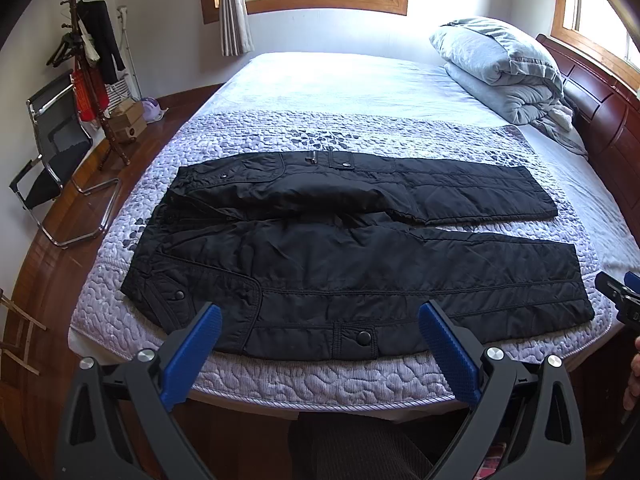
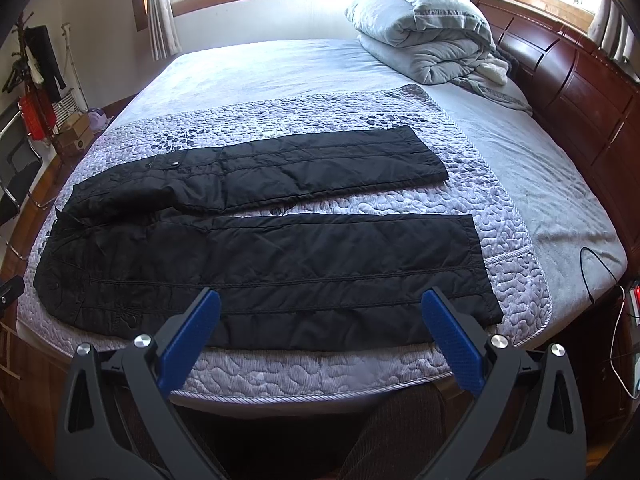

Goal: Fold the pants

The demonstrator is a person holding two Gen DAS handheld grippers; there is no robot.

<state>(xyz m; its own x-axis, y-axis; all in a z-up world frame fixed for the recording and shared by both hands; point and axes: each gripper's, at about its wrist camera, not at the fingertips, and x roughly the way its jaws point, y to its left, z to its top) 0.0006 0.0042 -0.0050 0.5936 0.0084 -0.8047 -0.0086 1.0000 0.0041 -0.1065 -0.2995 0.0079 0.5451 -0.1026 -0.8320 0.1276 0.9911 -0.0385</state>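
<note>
Pants [image 1: 352, 248]: black, quilted, lying flat on the quilt [image 1: 304, 136] at the near edge of the bed [image 1: 340, 80], waist to the left, both legs running out to the right.
Legs: lying apart, a strip of quilt showing between them from the knee down to the hems; the far leg is sitting shorter and angling slightly away.
Waist: snaps showing along the near edge, a little bunching where the far leg is meeting the seat.
Left tongs [image 1: 320, 316]: hanging wide open over the near edge of the bed, blue pads spread, gripping nothing, lining up with the waist-and-thigh end.
Right tongs [image 2: 320, 300]: also gaping wide and empty, hovering just above the near leg, toward the hem end; their tip is peeking into the left view at the right edge.
Duvet [image 2: 424, 28]: folded grey bundle sitting at the far right corner, well apart from the pants, against the headboard [image 2: 568, 80].
Room: chair [image 1: 52, 152] and coat rack [image 1: 80, 60] standing on the wooden floor to the left, windows glowing bright behind.
Person: dark trouser knees showing below both tongs.
</note>
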